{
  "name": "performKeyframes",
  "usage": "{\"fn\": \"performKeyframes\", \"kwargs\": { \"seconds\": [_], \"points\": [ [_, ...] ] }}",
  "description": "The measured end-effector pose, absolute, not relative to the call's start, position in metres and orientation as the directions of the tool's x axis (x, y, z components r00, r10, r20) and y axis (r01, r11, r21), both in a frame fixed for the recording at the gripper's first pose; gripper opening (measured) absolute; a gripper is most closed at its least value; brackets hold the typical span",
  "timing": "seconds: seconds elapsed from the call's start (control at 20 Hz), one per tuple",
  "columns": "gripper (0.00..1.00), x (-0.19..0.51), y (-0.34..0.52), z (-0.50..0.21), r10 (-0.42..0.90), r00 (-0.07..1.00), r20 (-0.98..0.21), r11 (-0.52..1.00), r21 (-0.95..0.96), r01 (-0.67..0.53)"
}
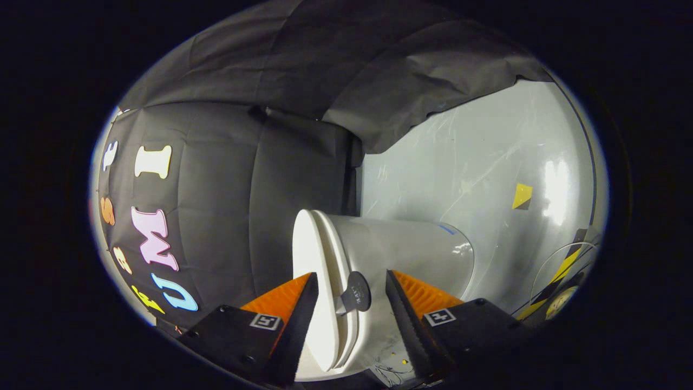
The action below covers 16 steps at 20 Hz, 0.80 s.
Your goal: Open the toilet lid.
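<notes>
The view is rolled sideways, so the white toilet [411,244] appears lying on its side, with its closed lid [309,254] facing the black cloth. A small dark round tab [354,294] sticks out from the lid's rim, at the seam with the bowl. My gripper [351,274] is open. Its fingers stand on either side of the lid's rim and the tab, one over the lid's top face and the other over the bowl's side. The tab lies in the gap between them, and neither finger presses on it.
The glossy grey floor [487,162] spreads beyond the bowl, with a yellow and black tape mark [522,196] on it. More striped tape [563,271] and a thin cable lie farther off. Black cloth wall [227,216] hangs close to the lid's side.
</notes>
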<state>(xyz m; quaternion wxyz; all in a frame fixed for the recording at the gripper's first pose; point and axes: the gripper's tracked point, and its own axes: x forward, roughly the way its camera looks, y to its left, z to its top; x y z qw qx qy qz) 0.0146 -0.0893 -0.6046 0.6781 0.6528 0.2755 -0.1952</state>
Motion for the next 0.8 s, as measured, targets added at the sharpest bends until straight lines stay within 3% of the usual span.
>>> {"fn": "performKeyframes", "kwargs": {
  "seconds": [0.1, 0.35, 0.45, 0.5, 0.8],
  "points": [
    [0.80, 0.022, -0.086, -0.607, 0.095, 0.791, -0.604, 0.051, 0.797, 0.602],
    [0.21, 0.028, -0.080, -0.613, 0.099, 0.812, -0.575, 0.018, 0.817, 0.577],
    [0.21, 0.012, -0.086, -0.589, 0.101, 0.825, -0.556, -0.013, 0.829, 0.560],
    [0.05, 0.044, -0.077, -0.615, 0.102, 0.837, -0.538, -0.037, 0.839, 0.543],
    [0.05, 0.036, -0.071, -0.602, 0.120, 0.808, -0.577, 0.050, 0.816, 0.576]
  ]
}}
